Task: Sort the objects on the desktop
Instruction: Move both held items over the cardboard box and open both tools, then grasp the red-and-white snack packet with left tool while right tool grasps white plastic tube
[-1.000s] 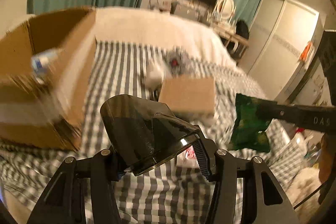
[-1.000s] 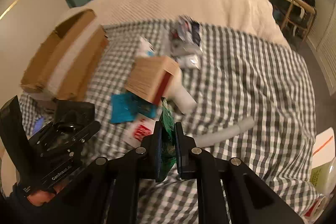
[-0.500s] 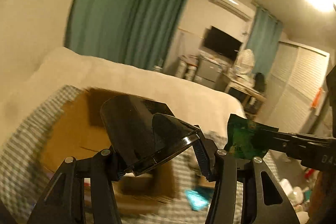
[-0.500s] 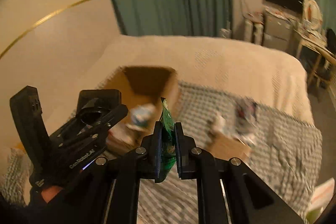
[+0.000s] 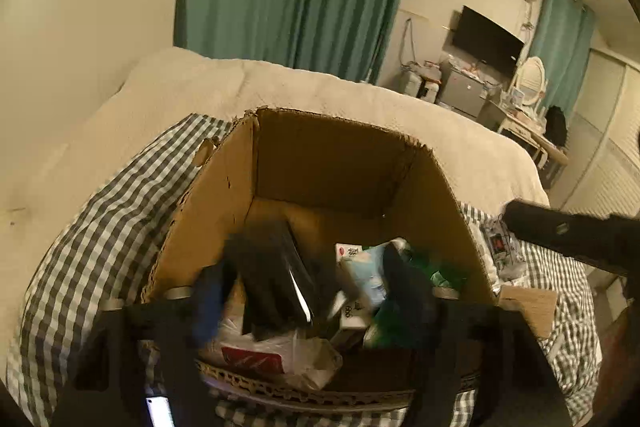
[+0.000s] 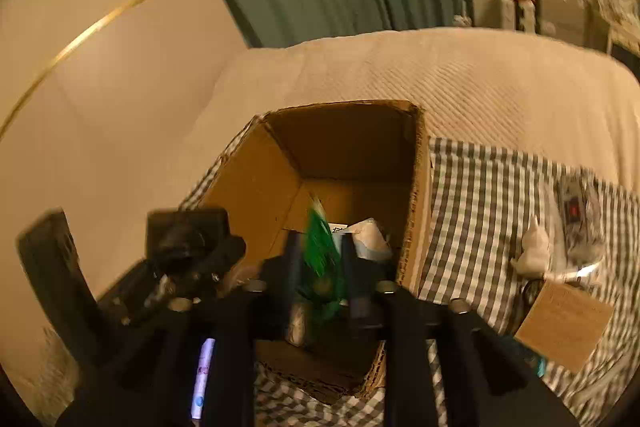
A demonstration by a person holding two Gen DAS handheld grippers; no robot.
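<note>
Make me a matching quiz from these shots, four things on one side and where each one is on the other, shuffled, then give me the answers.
Things:
1. green packet
2. dark glossy object
3. small brown box
4. cardboard box

Places:
A. lying on the checked cloth, outside the carton
B. standing open on the bed, partly filled
C. between the opening jaws of the right gripper
D. over the carton, between the opening jaws of the left gripper

Pairs: 1-C, 2-D, 3-A, 4-B
</note>
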